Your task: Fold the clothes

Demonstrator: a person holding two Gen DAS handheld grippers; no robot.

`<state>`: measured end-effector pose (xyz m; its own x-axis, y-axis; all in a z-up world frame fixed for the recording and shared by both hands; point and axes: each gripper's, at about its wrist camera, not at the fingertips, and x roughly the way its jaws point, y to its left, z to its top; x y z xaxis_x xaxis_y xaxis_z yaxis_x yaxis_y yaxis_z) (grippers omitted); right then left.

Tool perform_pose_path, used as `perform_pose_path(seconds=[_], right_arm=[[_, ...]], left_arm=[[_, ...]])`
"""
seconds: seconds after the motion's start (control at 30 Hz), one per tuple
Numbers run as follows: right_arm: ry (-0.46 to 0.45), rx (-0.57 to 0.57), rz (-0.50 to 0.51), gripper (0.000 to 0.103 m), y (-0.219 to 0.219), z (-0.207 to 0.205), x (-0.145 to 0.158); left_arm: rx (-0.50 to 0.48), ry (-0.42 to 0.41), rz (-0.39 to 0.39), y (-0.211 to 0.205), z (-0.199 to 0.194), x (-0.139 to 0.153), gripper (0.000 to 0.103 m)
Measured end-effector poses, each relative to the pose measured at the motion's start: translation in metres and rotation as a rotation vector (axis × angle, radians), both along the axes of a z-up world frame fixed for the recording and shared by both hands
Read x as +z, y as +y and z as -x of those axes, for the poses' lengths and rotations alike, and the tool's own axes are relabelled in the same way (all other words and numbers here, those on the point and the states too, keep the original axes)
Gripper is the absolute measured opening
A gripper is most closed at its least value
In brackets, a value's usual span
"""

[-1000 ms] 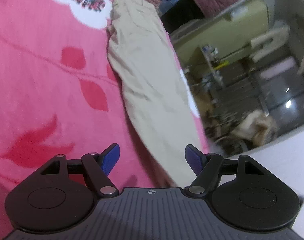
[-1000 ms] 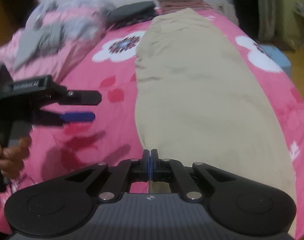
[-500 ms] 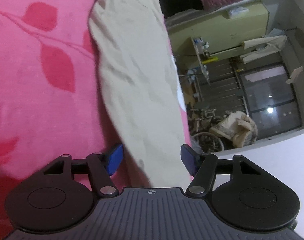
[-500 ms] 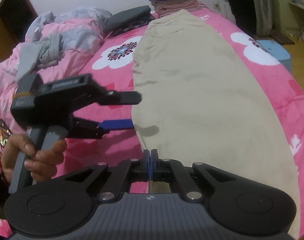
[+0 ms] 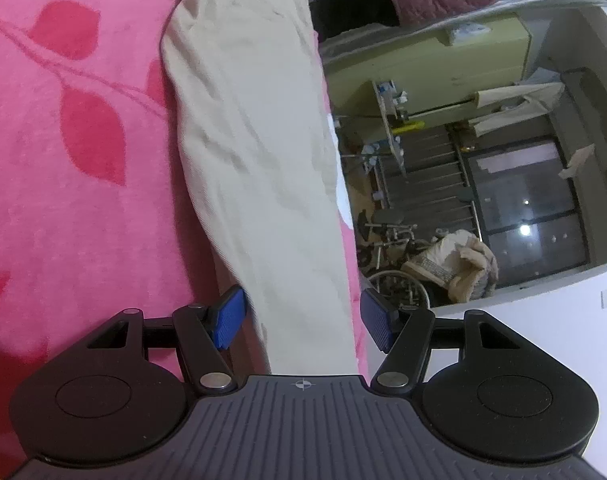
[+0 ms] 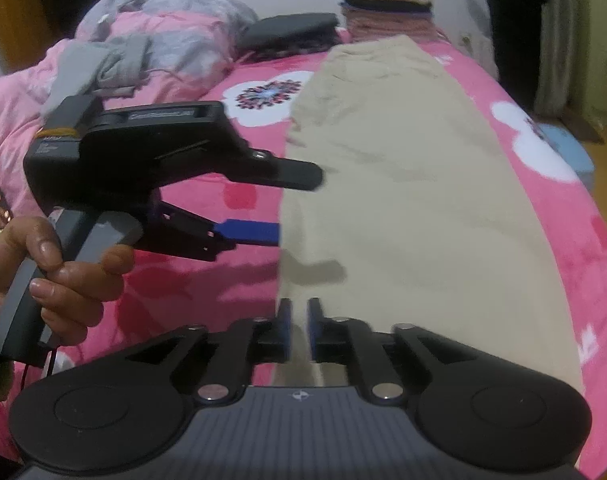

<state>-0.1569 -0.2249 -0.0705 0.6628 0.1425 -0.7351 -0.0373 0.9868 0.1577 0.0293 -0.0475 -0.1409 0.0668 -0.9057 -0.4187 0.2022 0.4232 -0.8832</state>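
- Our beige trousers (image 6: 403, 184) lie stretched lengthwise on the pink flowered blanket (image 5: 75, 184), filling the middle of both frames.
- Half a second ago our right gripper (image 6: 299, 326) was pinched shut at the near hem; now its fingers stand slightly parted, so that hold looks released.
- Our left gripper (image 5: 303, 314), at centre left of the right view, has slid in from the left; its spread fingers now straddle the trousers' edge, empty.
- We judge a new grasp for a fold is near.
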Motion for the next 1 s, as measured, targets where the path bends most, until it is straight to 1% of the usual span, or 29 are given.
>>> perform_pose_path(seconds=[0.03,0.2,0.23,0.3,0.33,0.37,0.4,0.5,0.53,0.6,0.63,0.7,0.73,0.77,0.83,0.87,0.93,0.97,1.0], right_arm=[[-0.004,0.017,0.029,0.039,0.005,-0.003,0.000],[-0.025,0.104,0.177,0.039,0.028,-0.016,-0.002],[-0.030,0.122,0.206,0.038,0.032,-0.019,-0.002],[-0.032,0.139,0.257,0.021,0.037,-0.023,-0.004],[-0.029,0.116,0.246,0.004,0.032,-0.025,-0.003],[-0.026,0.089,0.228,0.000,0.026,-0.026,-0.003],[-0.024,0.060,0.190,0.000,0.017,-0.025,-0.001],[-0.018,-0.015,0.076,0.000,-0.009,-0.022,0.002],[-0.016,-0.037,0.038,0.000,-0.018,-0.021,0.003],[-0.016,-0.072,-0.032,0.000,-0.034,-0.019,0.004],[-0.015,-0.085,-0.056,0.000,-0.039,-0.019,0.004],[-0.016,-0.100,-0.091,0.000,-0.047,-0.018,0.003],[-0.016,-0.103,-0.101,0.000,-0.049,-0.017,0.003],[-0.016,-0.105,-0.110,0.000,-0.050,-0.017,0.002],[-0.018,-0.100,-0.113,0.000,-0.048,-0.019,0.001],[-0.018,-0.103,-0.104,0.001,-0.047,-0.020,0.001],[-0.020,-0.109,-0.094,0.001,-0.047,-0.021,0.001],[-0.024,-0.110,-0.097,0.000,-0.049,-0.021,0.001],[-0.025,-0.115,-0.107,0.000,-0.050,-0.021,0.001]], left_arm=[[-0.001,-0.001,0.002,0.000,0.000,0.001,0.062],[-0.003,-0.006,0.019,0.000,0.000,0.005,0.062],[-0.003,-0.007,0.024,0.000,0.000,0.006,0.062],[-0.007,-0.012,0.033,0.000,0.000,0.006,0.062],[-0.009,-0.020,0.033,0.000,0.000,0.007,0.062],[-0.012,-0.028,0.034,0.001,0.000,0.007,0.062],[-0.014,-0.036,0.034,0.001,0.000,0.008,0.062],[-0.013,-0.113,0.006,0.009,0.002,0.010,0.063],[-0.013,-0.142,-0.016,0.010,0.003,0.011,0.063],[-0.035,-0.231,-0.101,0.009,0.006,0.013,0.063],[-0.065,-0.292,-0.167,0.005,0.010,0.014,0.063],[-0.138,-0.412,-0.273,-0.010,0.020,0.018,0.063],[-0.170,-0.456,-0.299,-0.016,0.026,0.020,0.064],[-0.203,-0.495,-0.317,-0.023,0.032,0.021,0.068],[-0.231,-0.560,-0.356,-0.037,0.042,0.023,0.072],[-0.238,-0.593,-0.380,-0.044,0.046,0.024,0.071],[-0.228,-0.633,-0.464,-0.052,0.048,0.020,0.071],[-0.230,-0.651,-0.513,-0.056,0.048,0.017,0.068],[-0.233,-0.669,-0.561,-0.060,0.048,0.014,0.068]])
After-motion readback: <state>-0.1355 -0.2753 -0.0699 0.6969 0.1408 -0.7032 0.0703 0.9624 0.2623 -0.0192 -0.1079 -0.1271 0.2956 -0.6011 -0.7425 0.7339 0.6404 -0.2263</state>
